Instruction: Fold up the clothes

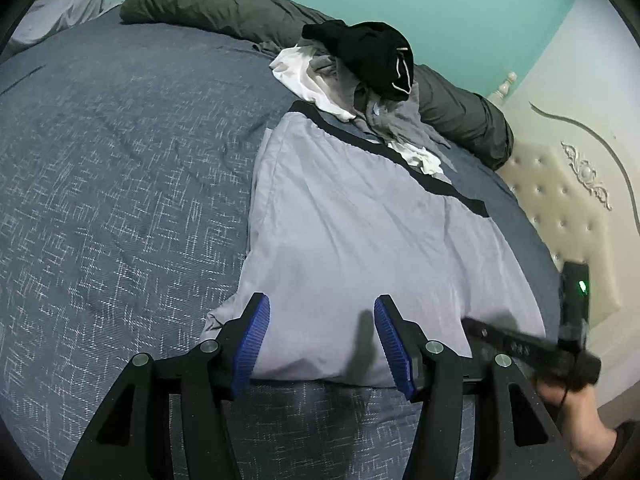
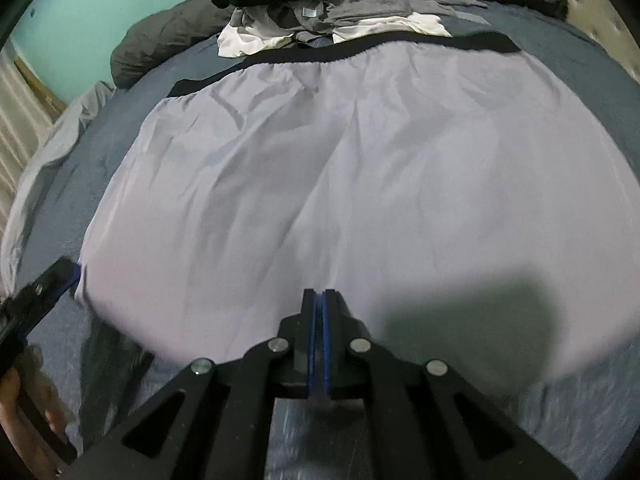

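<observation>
Left tool [image 1: 322,344] pointed down at the near hem of the shorts [image 1: 360,248], blue pads [image 1: 252,344] apart, nothing between them. Right tool [image 2: 319,320] pitched steeply down over the same hem, pads pressed together; couldn't tell whether any cloth was pinched, it looked empty. One pair of lavender shorts lay flat on the bed [image 1: 120,160], black waistband [image 1: 384,152] at the far side. One clothes pile [image 1: 360,76] sat just beyond the waistband: one black item on top, grey and white pieces under it, count unclear. One dark rolled duvet [image 1: 208,4] ran along the far edge. Right tool was blurred in the left view, a hand [image 1: 576,412] behind it.
</observation>
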